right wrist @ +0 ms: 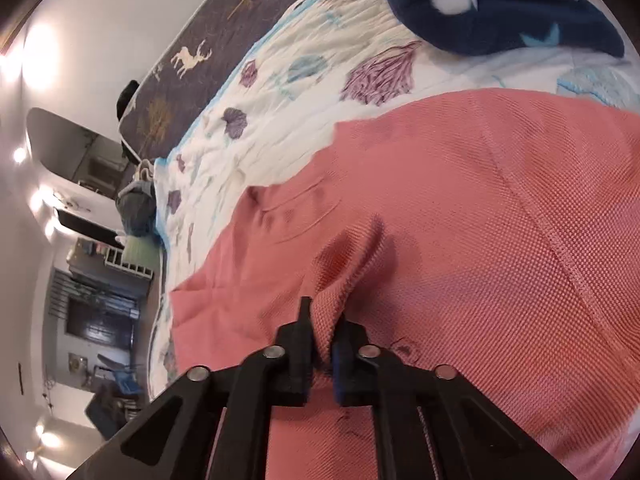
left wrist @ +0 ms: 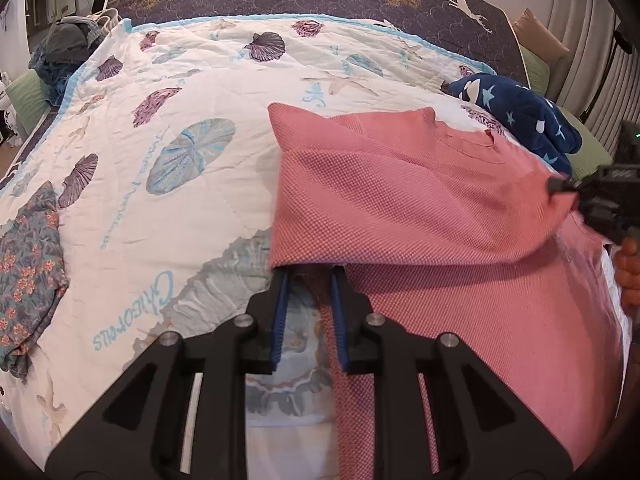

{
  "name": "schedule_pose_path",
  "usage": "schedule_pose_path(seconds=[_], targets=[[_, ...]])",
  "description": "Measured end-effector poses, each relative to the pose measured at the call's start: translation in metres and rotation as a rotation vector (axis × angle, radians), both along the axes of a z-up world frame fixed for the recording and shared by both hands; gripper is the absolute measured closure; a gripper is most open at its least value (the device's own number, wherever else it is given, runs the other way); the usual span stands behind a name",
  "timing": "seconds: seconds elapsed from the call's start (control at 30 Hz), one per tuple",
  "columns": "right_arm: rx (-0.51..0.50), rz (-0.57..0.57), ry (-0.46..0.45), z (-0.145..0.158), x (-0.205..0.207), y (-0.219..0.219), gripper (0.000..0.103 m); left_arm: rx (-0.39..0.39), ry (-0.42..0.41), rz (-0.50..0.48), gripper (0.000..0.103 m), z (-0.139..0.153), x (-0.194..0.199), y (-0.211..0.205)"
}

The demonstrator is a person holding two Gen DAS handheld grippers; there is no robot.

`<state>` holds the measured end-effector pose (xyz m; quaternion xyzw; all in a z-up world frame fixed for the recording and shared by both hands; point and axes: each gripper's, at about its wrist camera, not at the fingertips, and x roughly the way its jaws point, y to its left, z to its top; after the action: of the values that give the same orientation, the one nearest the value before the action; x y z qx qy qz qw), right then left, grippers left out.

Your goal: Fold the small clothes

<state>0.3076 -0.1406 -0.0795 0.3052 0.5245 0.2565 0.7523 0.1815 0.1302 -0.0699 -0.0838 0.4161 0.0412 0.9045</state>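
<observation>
Gripping the pink garment [left wrist: 420,200], the left hand-held gripper [left wrist: 308,280] pinches its folded edge. Right hand-held gripper [right wrist: 322,320] clamps a bunched fold. Garment lies on the bed's quilt [left wrist: 180,140].

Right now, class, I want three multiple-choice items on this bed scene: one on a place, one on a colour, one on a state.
1. Where does the floral garment lie on the quilt?
A. at its left edge
B. under the star-print fleece
C. on the headboard

2. What colour is the garment being folded?
A. green
B. pink
C. white

3. How does the right gripper stand?
A. open above the bed
B. shut on pink cloth
C. shut on the quilt

Answers:
1 A, it lies far left, apart from the navy fleece.
2 B, the pink garment fills both views.
3 B, a fold bunches between its fingers.
</observation>
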Motion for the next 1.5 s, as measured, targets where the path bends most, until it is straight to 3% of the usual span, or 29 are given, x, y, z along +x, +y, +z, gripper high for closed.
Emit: schedule_pose_path(seconds=[0.13,0.23,0.3,0.37,0.5,0.57,0.63,0.73,0.8,0.87,0.93,1.03,1.1,1.23,1.27,1.3,1.33,1.37,1.43,1.5], targets=[[-0.028,-0.076,-0.196,0.047,-0.025,-0.033,0.098,0.005,-0.001,0.002,0.081,0.000,-0.001,0.000],[-0.096,-0.140,-0.245,0.060,-0.038,-0.064,0.098,0.010,-0.001,-0.008,0.077,0.000,-0.001,-0.003],[-0.129,-0.146,-0.220,0.053,-0.041,-0.080,0.096,0.030,-0.002,-0.008,0.077,-0.001,-0.001,-0.006],[-0.148,-0.104,-0.128,0.030,-0.041,-0.086,0.094,0.037,-0.003,-0.006,0.077,0.000,-0.001,-0.007],[-0.284,-0.101,-0.056,0.005,-0.045,-0.090,0.088,0.027,-0.005,0.002,0.075,0.001,-0.004,-0.004],[-0.275,-0.139,-0.052,0.008,-0.045,-0.098,0.086,0.024,-0.007,0.003,0.075,0.001,-0.007,-0.003],[-0.308,-0.187,-0.106,0.029,-0.044,-0.096,0.084,0.021,-0.015,0.003,0.075,0.003,-0.009,-0.003],[-0.382,-0.091,-0.252,0.067,-0.036,-0.056,0.074,0.002,-0.038,-0.029,0.075,0.005,-0.010,-0.007],[-0.374,0.032,-0.296,0.080,-0.030,-0.018,0.054,-0.003,-0.044,-0.055,0.075,0.006,-0.010,-0.011],[-0.347,0.199,-0.331,0.090,-0.021,0.035,0.043,0.003,-0.045,-0.085,0.075,0.006,-0.007,-0.016],[-0.348,0.337,-0.355,0.095,-0.010,0.093,0.041,0.016,-0.033,-0.085,0.075,0.005,-0.001,-0.018],[-0.319,0.484,-0.358,0.091,0.014,0.164,0.032,-0.016,-0.018,-0.073,0.075,0.002,0.005,-0.015],[-0.321,0.582,-0.364,0.082,0.027,0.202,0.020,-0.041,-0.015,-0.066,0.075,0.000,0.006,-0.011],[-0.404,0.753,-0.350,0.050,0.051,0.257,0.019,-0.077,-0.018,-0.066,0.075,-0.003,0.006,-0.006],[-0.407,0.783,-0.313,0.040,0.054,0.266,0.020,-0.085,-0.019,-0.067,0.077,-0.004,0.006,-0.005],[-0.396,0.805,-0.279,0.035,0.053,0.273,0.037,-0.096,-0.025,-0.071,0.089,-0.004,0.006,-0.004],[-0.383,0.816,-0.270,0.033,0.049,0.274,0.061,-0.105,-0.034,-0.072,0.098,-0.003,0.005,-0.003],[-0.377,0.825,-0.276,0.032,0.046,0.278,0.095,-0.106,-0.042,-0.064,0.098,-0.002,0.003,-0.001],[-0.334,0.751,-0.302,0.036,0.047,0.275,0.100,-0.087,-0.059,-0.028,0.098,0.002,-0.003,0.002],[-0.287,0.602,-0.301,0.040,0.065,0.263,0.100,-0.073,-0.072,0.012,0.097,0.005,-0.011,0.004]])
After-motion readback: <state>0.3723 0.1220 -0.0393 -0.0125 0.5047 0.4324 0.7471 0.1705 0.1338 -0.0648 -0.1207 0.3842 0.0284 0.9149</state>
